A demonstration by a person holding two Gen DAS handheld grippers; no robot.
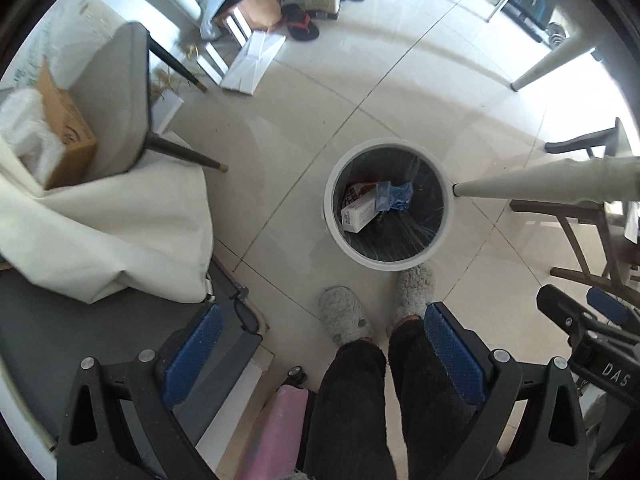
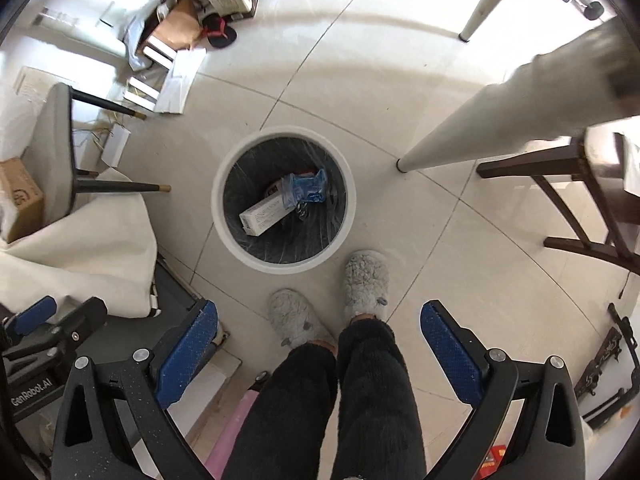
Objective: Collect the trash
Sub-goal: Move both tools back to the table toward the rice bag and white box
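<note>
- Far left there's a grey chair (image 1: 120,92) with dark legs, a cardboard box (image 1: 66,132) tucked beside it and a cream sheet (image 1: 120,232) bunched up on the floor under them.
- Behind that, up top, it's a messy heap of flattened cartons (image 1: 252,64) plus a red-and-black sandal (image 1: 300,24).
- The left gripper (image 1: 320,344) looks straight down, blue pads spread wide with nothing in between, just floor and legs showing through the gap.
- Middle of the pale tiled floor (image 1: 360,80) sits the round white bin (image 1: 386,264) with a dark liner. The trash is already down inside it: a long white box (image 1: 360,216) and a crumpled blue wrapper (image 1: 394,196) lying partly over one end of the box.
- Right in front of the bin are the person's fuzzy grey slippers (image 2: 366,280), one toe just about at the rim, with dark fleecy trousers (image 2: 360,400) above.
- The right gripper (image 2: 320,344) is the same deal: jaws wide apart, empty, well above the bin.
- A white tapered table leg (image 2: 480,136) lands just beside the bin on its right.
- Far right is a dark wooden chair frame (image 2: 580,208).
</note>
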